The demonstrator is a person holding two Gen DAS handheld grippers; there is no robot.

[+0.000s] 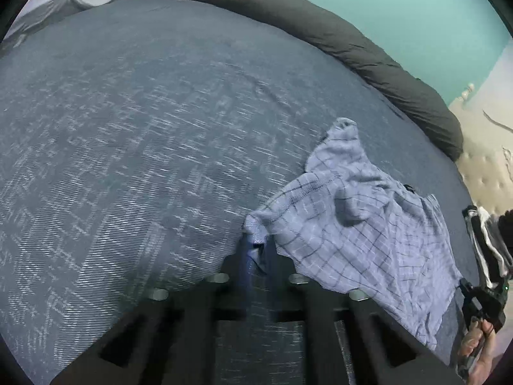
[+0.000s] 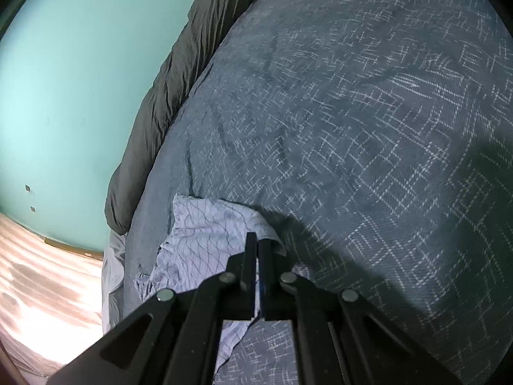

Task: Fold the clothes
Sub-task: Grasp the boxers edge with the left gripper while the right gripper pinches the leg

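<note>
We angled both grippers down over the bed (image 1: 128, 128) — left gripper (image 1: 256, 247) and right gripper (image 2: 257, 240) each pinched the checked garment (image 1: 352, 224).

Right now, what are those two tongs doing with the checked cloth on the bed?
Left tongs shut on one corner of the checked cloth. Right tongs shut on another edge. Cloth crumpled, unfolded, on the blue bedspread. Nothing in the way.
</note>
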